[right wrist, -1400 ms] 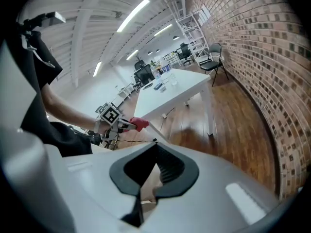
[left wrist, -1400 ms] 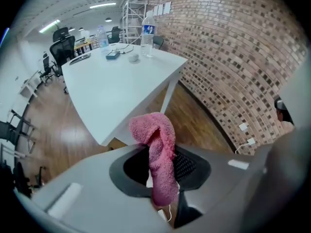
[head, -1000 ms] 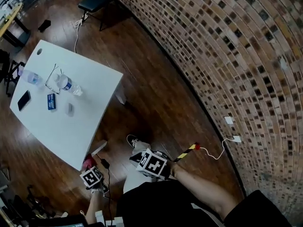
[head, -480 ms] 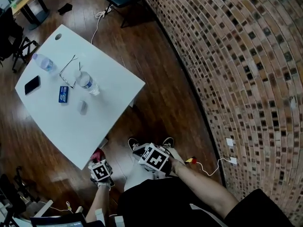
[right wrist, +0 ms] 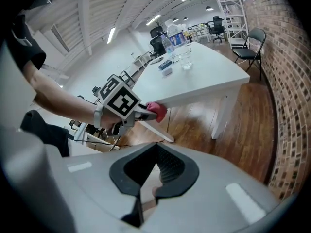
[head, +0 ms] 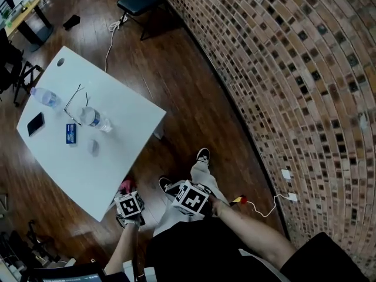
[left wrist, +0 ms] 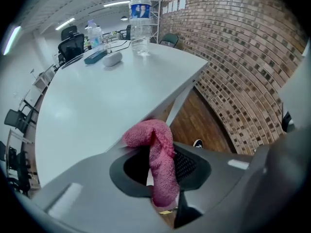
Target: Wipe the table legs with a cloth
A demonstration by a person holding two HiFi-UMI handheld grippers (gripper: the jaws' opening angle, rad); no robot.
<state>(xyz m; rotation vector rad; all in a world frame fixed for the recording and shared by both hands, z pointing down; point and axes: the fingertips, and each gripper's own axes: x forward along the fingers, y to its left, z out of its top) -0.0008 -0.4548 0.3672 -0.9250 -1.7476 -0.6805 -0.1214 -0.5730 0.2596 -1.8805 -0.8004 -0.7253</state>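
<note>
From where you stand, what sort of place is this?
Probably an open-plan office or lab: a long brick wall, a white table carrying water bottles, and black office chairs beyond.

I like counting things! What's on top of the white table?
On the table: two water bottles, a black phone, glasses, a blue packet and a small grey thing. From above, the tabletop hides whatever is underneath.

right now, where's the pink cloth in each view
Head view: the pink cloth is low and left of centre, at the near corner of the white table.
Left gripper view: centre, clamped between the jaws.
Right gripper view: left of centre, at the tip of the left gripper.
Shared landmark: the white table, seen in all three views.
</note>
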